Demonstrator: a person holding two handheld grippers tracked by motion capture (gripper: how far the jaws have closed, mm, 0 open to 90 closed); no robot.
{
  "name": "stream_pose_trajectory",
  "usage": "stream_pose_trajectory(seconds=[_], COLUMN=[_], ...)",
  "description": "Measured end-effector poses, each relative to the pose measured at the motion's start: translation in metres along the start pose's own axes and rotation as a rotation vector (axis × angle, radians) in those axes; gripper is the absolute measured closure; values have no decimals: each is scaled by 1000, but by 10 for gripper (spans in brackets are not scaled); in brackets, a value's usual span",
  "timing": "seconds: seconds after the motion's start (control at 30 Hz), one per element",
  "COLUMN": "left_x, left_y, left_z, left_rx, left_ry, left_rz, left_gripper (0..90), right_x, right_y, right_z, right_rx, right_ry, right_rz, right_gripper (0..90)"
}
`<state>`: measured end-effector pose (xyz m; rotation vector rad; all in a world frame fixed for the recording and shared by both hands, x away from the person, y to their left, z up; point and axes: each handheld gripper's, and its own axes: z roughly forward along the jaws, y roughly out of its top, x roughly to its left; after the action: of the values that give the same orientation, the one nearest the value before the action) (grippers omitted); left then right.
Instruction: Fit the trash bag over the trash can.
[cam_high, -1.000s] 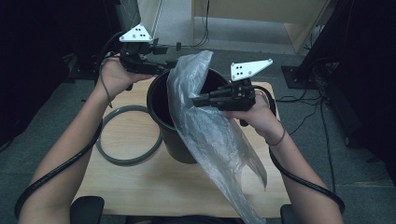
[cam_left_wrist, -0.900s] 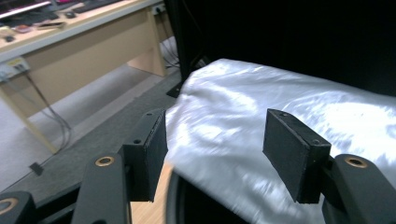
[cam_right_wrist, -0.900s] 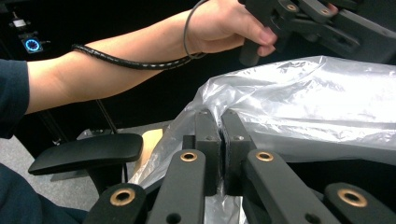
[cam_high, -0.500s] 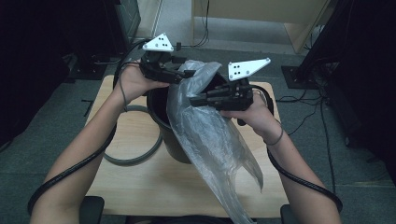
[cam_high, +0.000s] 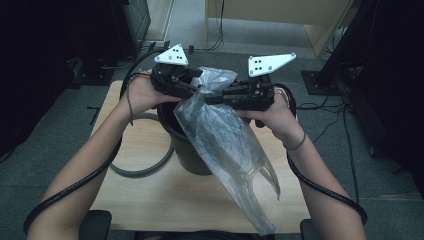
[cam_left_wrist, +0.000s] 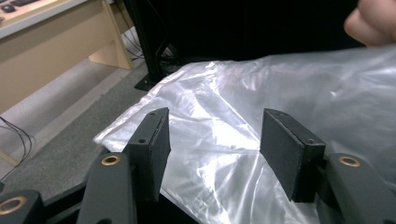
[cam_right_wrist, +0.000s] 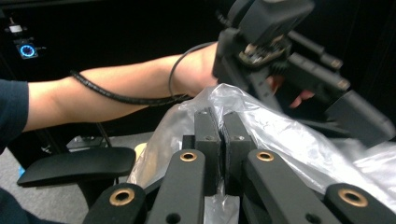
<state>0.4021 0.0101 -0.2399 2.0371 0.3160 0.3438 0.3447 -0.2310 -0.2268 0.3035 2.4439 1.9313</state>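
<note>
Right gripper (cam_right_wrist: 222, 140): jaws pressed together on a fold of the clear plastic bag (cam_high: 225, 145), near its top edge, held above the black bin (cam_high: 192, 152).
Left gripper (cam_left_wrist: 212, 149): jaws spread and just now narrowing, film lying between the pads (cam_left_wrist: 285, 154) but not yet pinched; it sits just beside the right gripper, at the bag's upper rim.
Bag axis: long axis runs from the grippers down toward the person, tail draped over the table (cam_high: 150, 200) edge; mouth end is up at the jaws.
Step (judged): opening the bag mouth to line the bin.
Next move (judged): left pads must catch one layer only, then pull apart.
Beyond left gripper: grey ring (cam_high: 142, 170) on the table.
</note>
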Motion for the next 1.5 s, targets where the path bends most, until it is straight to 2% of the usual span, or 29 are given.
stream_pose_trajectory(seconds=[0.37, 0.53, 0.7, 0.77, 0.83, 0.97, 1.2, 1.3, 1.5], left_x=[-16, -21, -20, -17, -12, -7, -1, 1, 3], left_y=[6, 4, 2, -1, -6, -11, -16, -17, -20], left_z=[-20, -26, -28, -28, -28, -30, -35, -38, -41], left_rx=[5, 0, -3, 3, 17, 17, 1, -10, -12], left_ry=[-46, -72, -54, -40, -21, -2, 34, 38, 45], left_rz=[50, 68, 76, 71, 56, 38, 26, 20, 17], left_gripper=[446, 445, 437, 435, 432, 429, 401, 397, 394], right_x=[6, 4, -2, -7, -14, -22, -35, -38, -42], right_y=[28, 35, 34, 28, 17, 4, -13, -17, -24], right_z=[-6, -11, -11, -8, -4, 0, 4, 2, 1], right_rx=[-54, -98, -117, -92, -73, -48, -9, 10, 87], right_ry=[-21, -20, -29, -42, -43, -52, -86, -105, -184], right_rz=[-38, -16, 16, 28, 69, 103, 139, 141, 119], right_gripper=[886, 884, 882, 879, 877, 876, 865, 861, 824])
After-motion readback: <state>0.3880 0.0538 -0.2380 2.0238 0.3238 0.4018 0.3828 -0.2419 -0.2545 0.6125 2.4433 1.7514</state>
